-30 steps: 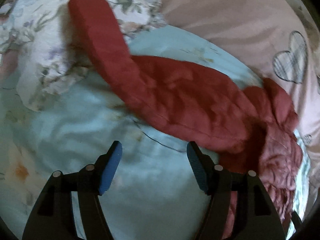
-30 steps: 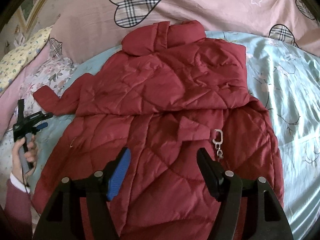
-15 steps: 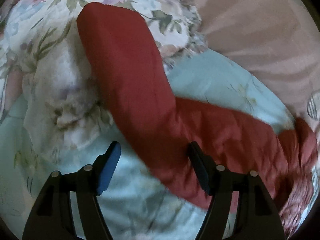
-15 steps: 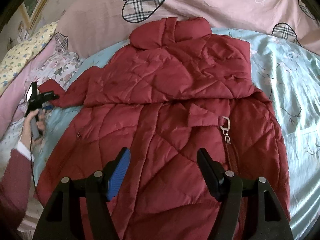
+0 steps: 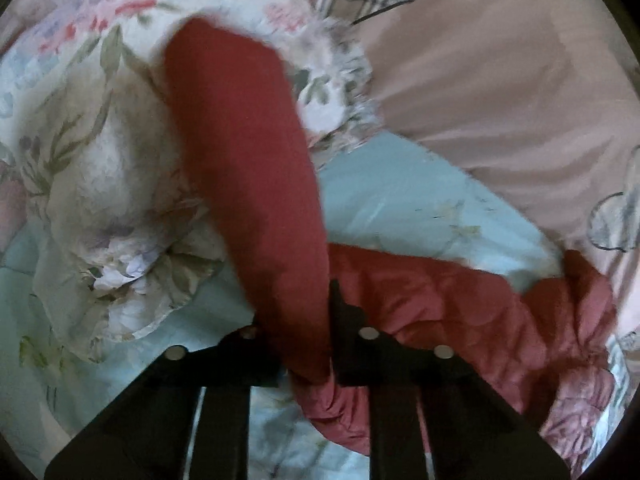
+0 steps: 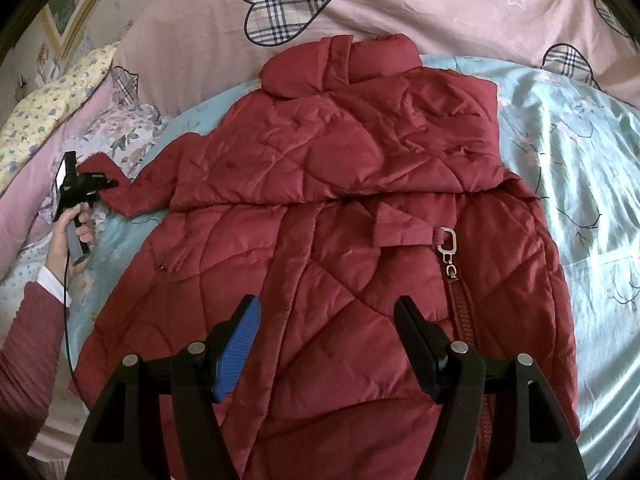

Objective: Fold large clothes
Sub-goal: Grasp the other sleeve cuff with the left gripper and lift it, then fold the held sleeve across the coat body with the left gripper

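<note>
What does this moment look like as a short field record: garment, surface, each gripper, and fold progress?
garment: red quilted jacket, spread front-up, collar at the far end
surface: light blue sheet on a bed, pink heart-print bedding behind
left gripper: jaws have just been closing, now shut on the sleeve
sleeve position: stretched out sideways onto the floral pillow
right gripper: open, hovering over the jacket's lower front, holding nothing
zipper pull: lying on the front
fold progress: left sleeve not yet folded in
</note>
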Demonstrator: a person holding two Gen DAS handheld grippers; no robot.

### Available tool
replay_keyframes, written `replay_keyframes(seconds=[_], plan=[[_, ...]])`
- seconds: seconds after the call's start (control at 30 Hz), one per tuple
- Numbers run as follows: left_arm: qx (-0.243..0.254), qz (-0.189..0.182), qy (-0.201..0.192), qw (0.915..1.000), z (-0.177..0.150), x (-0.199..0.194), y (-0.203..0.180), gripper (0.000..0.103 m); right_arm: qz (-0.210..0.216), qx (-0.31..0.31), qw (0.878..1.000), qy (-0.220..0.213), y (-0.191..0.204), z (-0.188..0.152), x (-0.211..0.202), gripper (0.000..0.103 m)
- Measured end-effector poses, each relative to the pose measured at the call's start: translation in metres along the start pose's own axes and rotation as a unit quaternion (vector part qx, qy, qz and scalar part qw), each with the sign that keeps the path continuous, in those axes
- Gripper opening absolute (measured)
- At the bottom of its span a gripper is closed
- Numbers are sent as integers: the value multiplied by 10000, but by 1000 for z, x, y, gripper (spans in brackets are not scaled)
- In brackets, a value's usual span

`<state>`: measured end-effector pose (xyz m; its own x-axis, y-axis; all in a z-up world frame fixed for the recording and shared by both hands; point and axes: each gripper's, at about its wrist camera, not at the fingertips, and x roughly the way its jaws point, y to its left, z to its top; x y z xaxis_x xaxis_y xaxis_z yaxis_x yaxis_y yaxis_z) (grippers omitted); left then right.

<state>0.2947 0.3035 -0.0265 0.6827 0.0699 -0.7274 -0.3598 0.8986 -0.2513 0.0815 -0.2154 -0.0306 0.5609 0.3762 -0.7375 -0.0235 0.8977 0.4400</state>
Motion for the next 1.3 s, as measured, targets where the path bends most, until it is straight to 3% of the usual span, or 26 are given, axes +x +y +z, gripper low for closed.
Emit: replay_keyframes(seconds=[0.13,0.33,0.77,0.97,1.3], plan=[[181,-321,-187,9991,-7,-26,-19,10,75,27,10000,22,-1,2,1,71],[289,-1091,-284,9932,-29,-66,-53,10,93,60,9999,-55,-2,7,-4,71],[1218,-2399,-247,9628,-75,-127,-172,9,49,-20,9999,137,-6,6,-4,71],[1861,-2663,-161,9456,-108,-139,-232,9,104,14,9999,113,-15,10,-5,71],[2477,-2725,109,9297,-160,-123,-313,9,328,529,9976,-311,-57,48,-18,71]])
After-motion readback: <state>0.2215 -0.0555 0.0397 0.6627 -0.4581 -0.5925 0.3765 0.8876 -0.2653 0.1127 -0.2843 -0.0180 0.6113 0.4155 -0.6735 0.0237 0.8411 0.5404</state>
